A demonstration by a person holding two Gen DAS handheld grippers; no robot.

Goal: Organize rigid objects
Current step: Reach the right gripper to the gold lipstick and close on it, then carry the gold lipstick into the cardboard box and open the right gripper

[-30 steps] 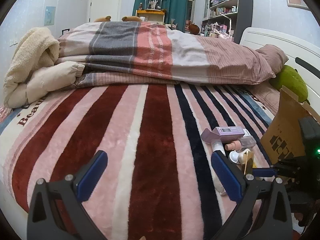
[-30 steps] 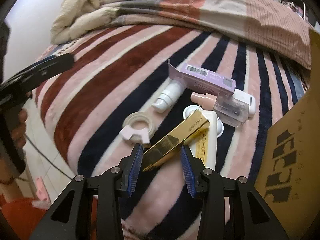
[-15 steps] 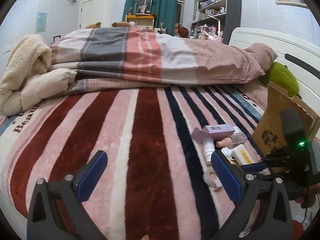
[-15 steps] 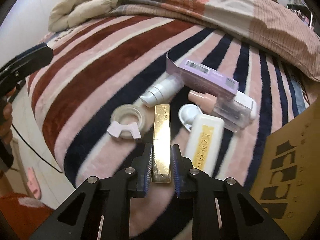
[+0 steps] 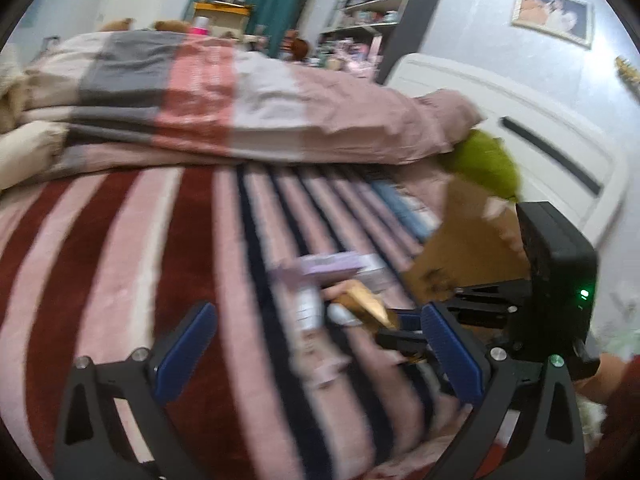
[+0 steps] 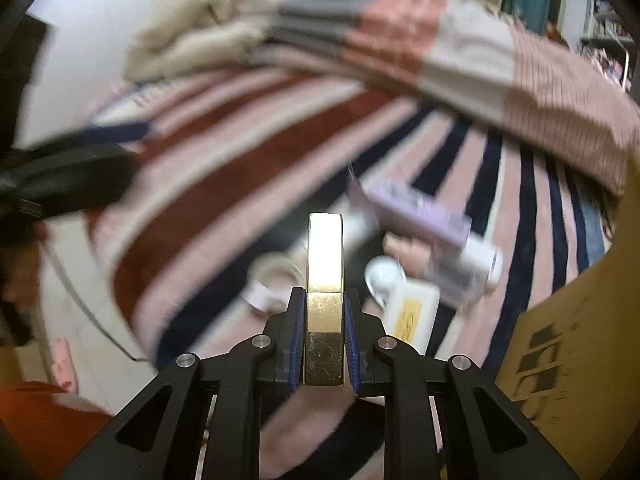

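My right gripper (image 6: 323,312) is shut on a gold box (image 6: 324,276) and holds it lifted above the striped blanket (image 6: 224,184). Below it lie a purple carton (image 6: 416,212), a white and yellow tube (image 6: 412,316), a white cap (image 6: 382,274) and a white ring (image 6: 276,270), all blurred. In the left wrist view the gold box (image 5: 364,302) shows in the right gripper (image 5: 404,320), and my left gripper (image 5: 316,340) is open and empty over the blanket (image 5: 120,248), with the purple carton (image 5: 332,264) ahead.
A cardboard box (image 6: 576,320) stands at the right of the pile; it also shows in the left wrist view (image 5: 468,240). A folded duvet (image 5: 240,96) and a green plush (image 5: 484,164) lie toward the white headboard (image 5: 540,128). The bed edge and floor (image 6: 76,312) are at the left.
My right gripper has lifted the gold box off the pile and both views have swung, now blurred. The left gripper has turned right toward the objects and stays open.
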